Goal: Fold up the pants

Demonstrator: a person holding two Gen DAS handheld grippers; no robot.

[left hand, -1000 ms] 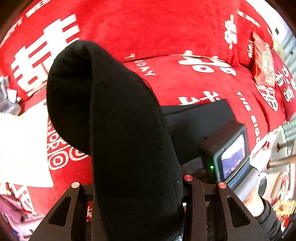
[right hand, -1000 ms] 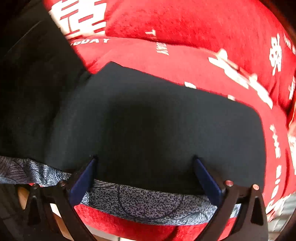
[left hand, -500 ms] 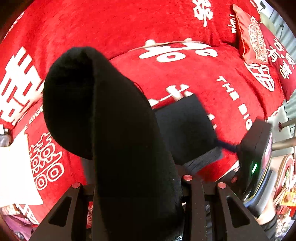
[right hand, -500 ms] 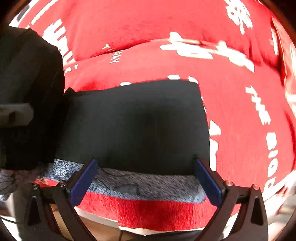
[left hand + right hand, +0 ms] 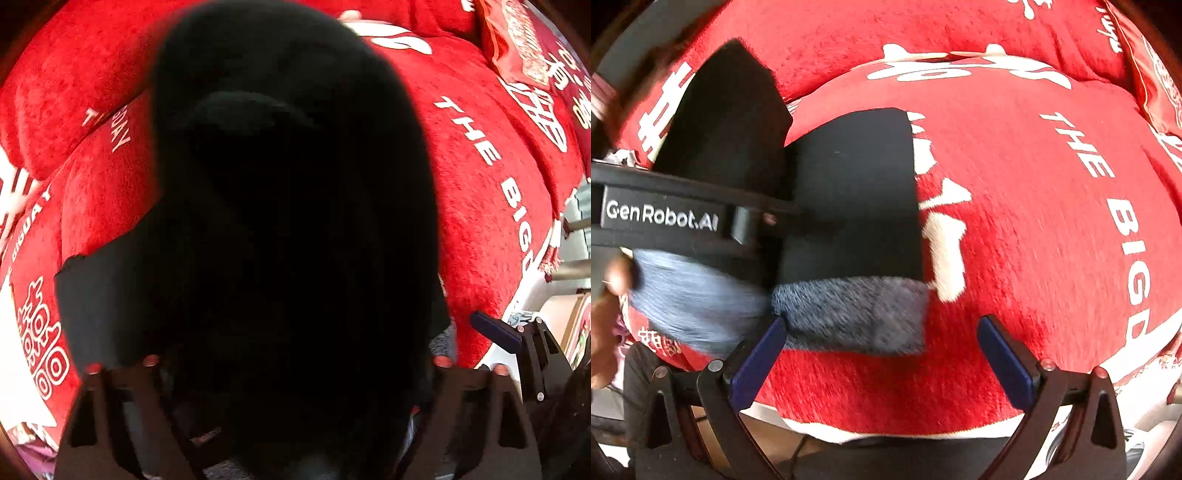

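The black pants lie folded on the red sofa cushion, with their grey inner waistband turned toward the front edge. A thick black fold of them fills the left wrist view and sits between the spread fingers of my left gripper. Its jaws are opening and its pads are hidden by the cloth. From the right wrist view I see the left gripper's labelled body over the pants' left part. My right gripper stands open just right of the waistband, with only red cushion between its blue pads.
The red sofa cover has white lettering. A red pillow leans at the back right. The sofa's front edge and the floor lie below my right gripper. A person's hand shows at the left, and metal legs stand at the right.
My left gripper came down over the lying pants with the black fold, and its jaws went from shut to wide apart. My right gripper slid right, off the pants' middle to their right edge.
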